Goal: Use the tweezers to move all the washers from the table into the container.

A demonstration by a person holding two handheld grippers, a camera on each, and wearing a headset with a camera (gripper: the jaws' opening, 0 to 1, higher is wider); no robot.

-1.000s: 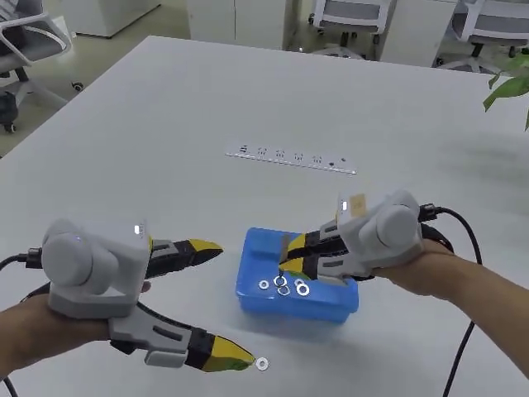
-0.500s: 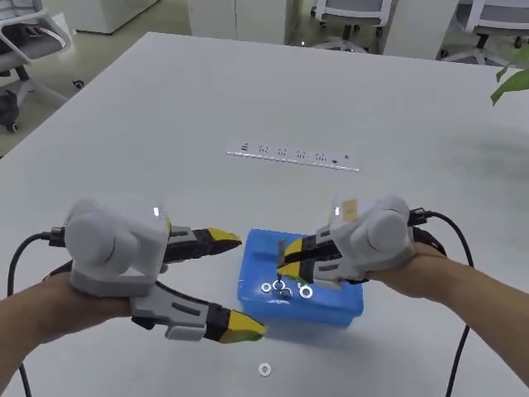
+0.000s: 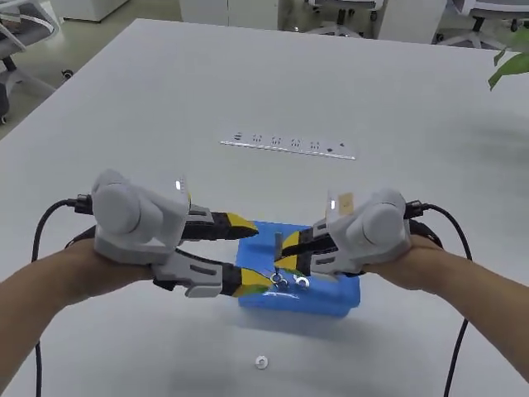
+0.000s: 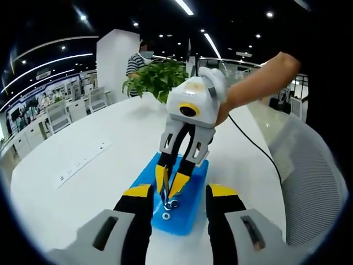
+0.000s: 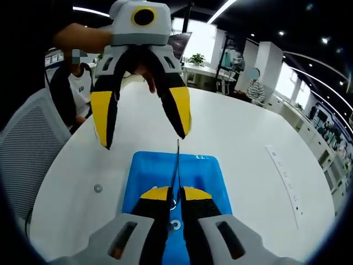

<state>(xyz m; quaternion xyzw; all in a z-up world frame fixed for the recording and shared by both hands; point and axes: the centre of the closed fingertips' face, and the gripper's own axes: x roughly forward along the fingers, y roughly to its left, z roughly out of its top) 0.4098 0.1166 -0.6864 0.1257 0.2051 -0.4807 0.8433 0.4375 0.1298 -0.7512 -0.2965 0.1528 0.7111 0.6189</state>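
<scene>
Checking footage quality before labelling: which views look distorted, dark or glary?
Head view: even light, sharp, soft shadow beneath the blue container. Left gripper view: fisheye curves the table; dark ceiling, bright strips. Right gripper view: same bending, window glare.

Blue container (image 3: pixel 335 295) holds washers (image 3: pixel 291 283); one washer (image 3: pixel 262 361) lies outside.

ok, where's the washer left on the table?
Head view: the washer lies on the table near the bottom edge, apart from the blue container, on its side nearest the person.
</scene>
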